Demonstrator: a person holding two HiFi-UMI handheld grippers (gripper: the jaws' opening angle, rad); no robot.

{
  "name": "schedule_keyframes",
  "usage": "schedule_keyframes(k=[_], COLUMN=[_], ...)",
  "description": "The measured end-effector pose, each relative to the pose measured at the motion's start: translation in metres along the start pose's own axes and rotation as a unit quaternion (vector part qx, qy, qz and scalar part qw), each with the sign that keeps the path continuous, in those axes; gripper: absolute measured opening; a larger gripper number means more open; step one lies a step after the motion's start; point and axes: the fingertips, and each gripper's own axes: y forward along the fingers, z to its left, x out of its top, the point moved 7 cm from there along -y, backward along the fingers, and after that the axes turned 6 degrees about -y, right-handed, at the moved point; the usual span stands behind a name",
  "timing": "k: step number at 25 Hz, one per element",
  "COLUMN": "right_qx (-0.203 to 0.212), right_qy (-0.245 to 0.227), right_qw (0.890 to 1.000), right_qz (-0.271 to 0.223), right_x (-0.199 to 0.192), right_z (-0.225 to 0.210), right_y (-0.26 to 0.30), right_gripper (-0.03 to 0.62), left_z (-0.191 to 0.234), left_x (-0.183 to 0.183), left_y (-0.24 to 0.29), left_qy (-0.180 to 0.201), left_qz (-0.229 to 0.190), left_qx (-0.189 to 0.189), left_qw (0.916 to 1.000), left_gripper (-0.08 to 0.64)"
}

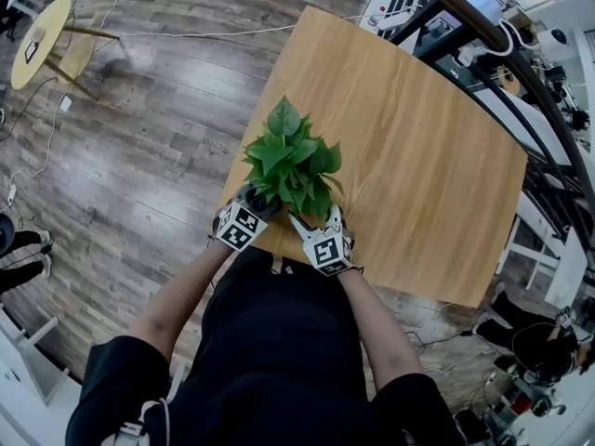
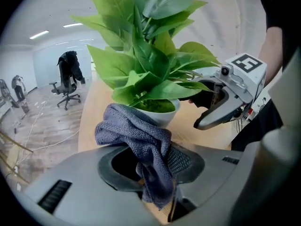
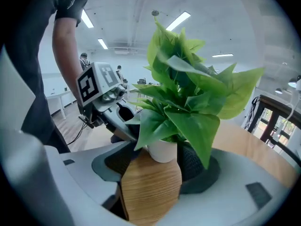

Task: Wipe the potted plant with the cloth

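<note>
A potted plant (image 1: pixel 291 159) with broad green leaves stands in a small white pot (image 3: pixel 162 150) near the front edge of the wooden table (image 1: pixel 418 156). My left gripper (image 2: pixel 148 159) is shut on a grey cloth (image 2: pixel 136 135), which bunches up against the pot's rim (image 2: pixel 164 113) under the leaves. My right gripper (image 3: pixel 155 161) is open, its jaws on either side of the pot at their tips; whether a pad touches the pot I cannot tell. In the head view the left gripper (image 1: pixel 249 208) and right gripper (image 1: pixel 318 227) flank the plant's base.
The table's front edge (image 1: pixel 279 244) runs just under both grippers. Beyond the table's right side are dark railings and desks (image 1: pixel 521 72). A yellow round side table (image 1: pixel 42 40) stands far left on the wood floor, with cables trailing. An office chair (image 2: pixel 68 81) stands far off.
</note>
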Motion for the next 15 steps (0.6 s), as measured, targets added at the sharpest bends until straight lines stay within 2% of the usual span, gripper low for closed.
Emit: schedule_keyframes(k=[6,8,12,15], right_qx=[-0.046,-0.048,-0.028,-0.042], right_qy=[0.037,0.025,-0.036,-0.039], right_qw=[0.998,0.998,0.999,0.998], right_qz=[0.018,0.011,0.003,0.004], right_x=[-0.014,-0.01,0.003,0.004], right_z=[-0.032,-0.037,-0.033,-0.023], right_y=[-0.002,0.0,0.009,0.013], right_gripper=[0.284,0.284,0.284,0.284], left_z=[0.02,0.021,0.021,0.013], left_x=[0.015,0.012,0.014,0.01], left_y=[0.004,0.005,0.006,0.004], left_qy=[0.009,0.018,0.02,0.03], left_qz=[0.01,0.015,0.013,0.017], left_qx=[0.015,0.014,0.013,0.007], left_qw=[0.9998,0.9996,0.9996,0.9994], left_gripper=[0.163,0.163,0.163,0.163])
